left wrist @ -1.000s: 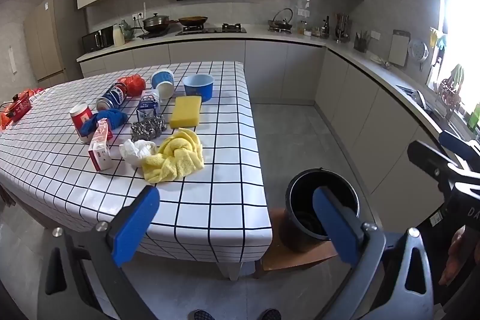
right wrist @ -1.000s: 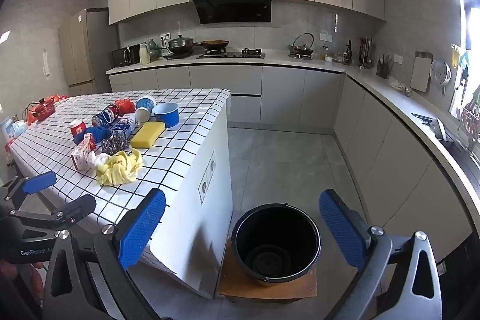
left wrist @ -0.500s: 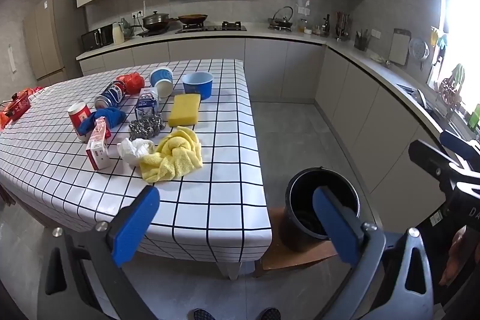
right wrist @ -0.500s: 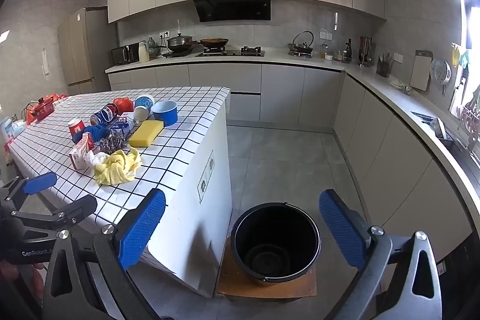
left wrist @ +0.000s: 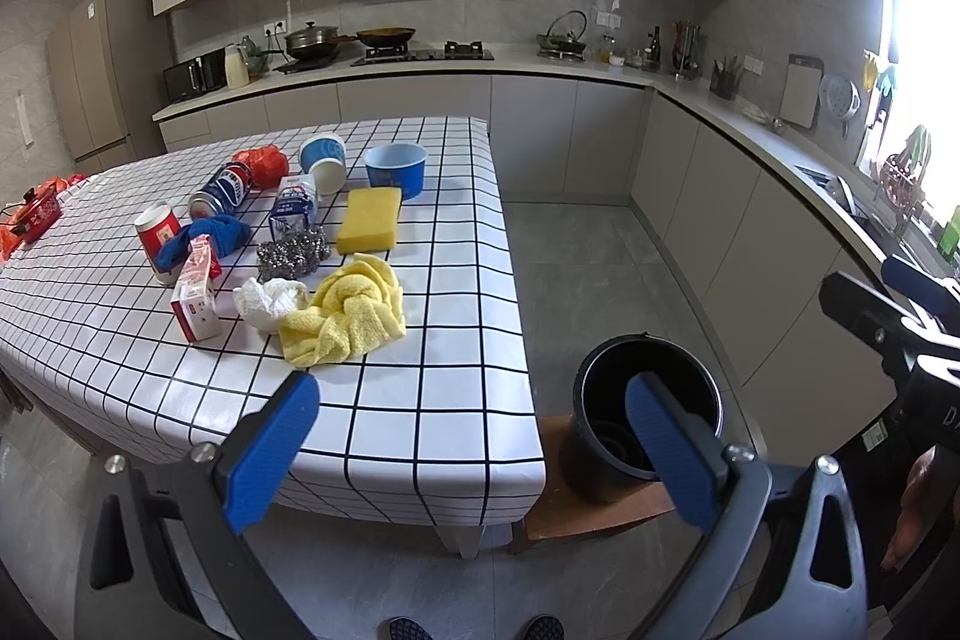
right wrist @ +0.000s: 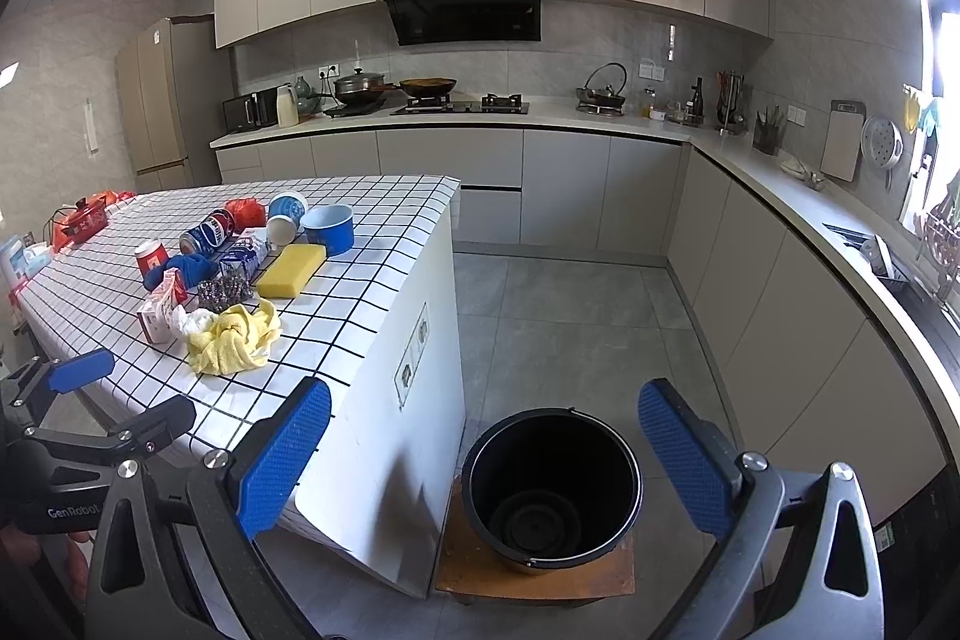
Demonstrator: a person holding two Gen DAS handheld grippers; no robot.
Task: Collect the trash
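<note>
Nearest, the left gripper [left wrist: 471, 430] and the right gripper [right wrist: 483, 451] both hang with fingers spread wide, holding nothing. Just past them a black bucket [right wrist: 552, 484] stands on a low wooden board [right wrist: 534, 577] on the floor, beside the end of the checked table [left wrist: 420, 400]. Farther along the tabletop lies the clutter — a yellow cloth [left wrist: 348, 310] touching crumpled white paper [left wrist: 267, 301], a red-and-white carton [left wrist: 195, 298], steel wool [left wrist: 293, 253], a yellow sponge [left wrist: 369, 219], then a lying can [left wrist: 221, 196], cups and a blue bowl [left wrist: 395, 170].
</note>
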